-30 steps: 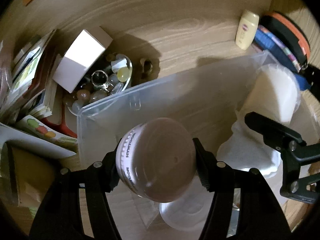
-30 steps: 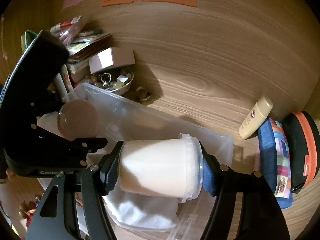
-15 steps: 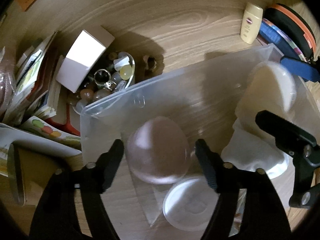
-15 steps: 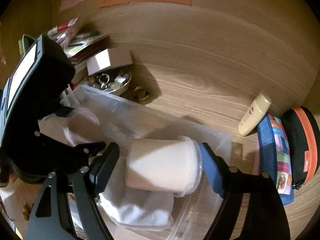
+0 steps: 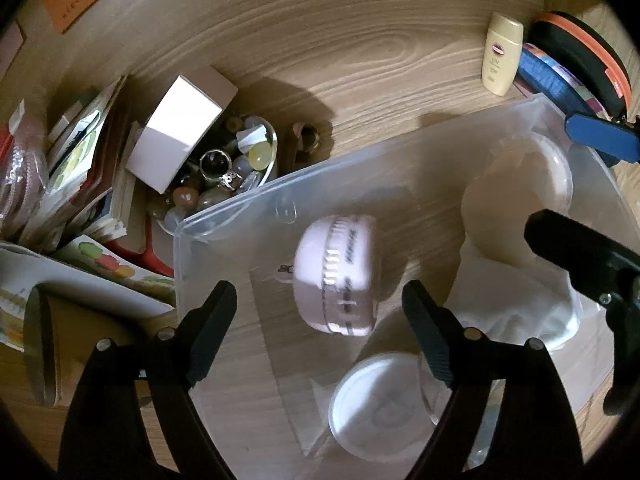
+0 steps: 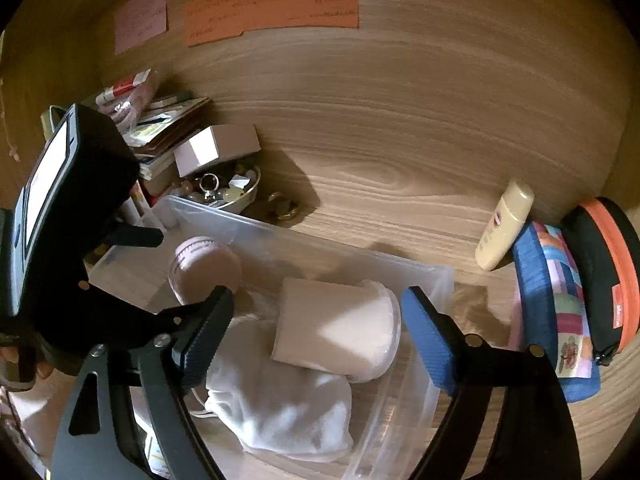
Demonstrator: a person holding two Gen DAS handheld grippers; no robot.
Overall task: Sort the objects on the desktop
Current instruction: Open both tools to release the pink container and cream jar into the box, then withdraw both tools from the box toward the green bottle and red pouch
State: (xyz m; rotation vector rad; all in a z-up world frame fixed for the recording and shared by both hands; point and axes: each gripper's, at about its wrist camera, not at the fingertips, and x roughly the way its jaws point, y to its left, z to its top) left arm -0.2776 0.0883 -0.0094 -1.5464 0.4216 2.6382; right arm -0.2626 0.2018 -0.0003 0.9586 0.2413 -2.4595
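Observation:
A clear plastic bin [image 5: 280, 196] sits on the wooden desk and also shows in the right wrist view [image 6: 416, 276]. My left gripper [image 5: 320, 312] is open above it; a round pink jar [image 5: 336, 276] lies blurred in the bin, free of the fingers, also seen from the right [image 6: 204, 268]. My right gripper [image 6: 316, 316] is open over a cream tub [image 6: 340, 332] that lies on its side on a white cloth [image 6: 280, 408]. The tub [image 5: 516, 200] and cloth [image 5: 512, 304] show at right in the left wrist view. A white round lid [image 5: 380, 408] lies in the bin.
Left of the bin are a bowl of trinkets [image 5: 224, 172], a white box [image 5: 180, 124] and stacked books [image 5: 80, 168]. A cream lotion bottle [image 6: 504, 232], a patchwork pouch [image 6: 560, 312] and a black-orange case [image 6: 608, 272] stand at right. Sticky notes [image 6: 272, 4] hang on the back panel.
Both grippers opened. The pink jar dropped from my left gripper into the bin, and the cream tub dropped from my right gripper onto the cloth. Both grippers rose slightly.

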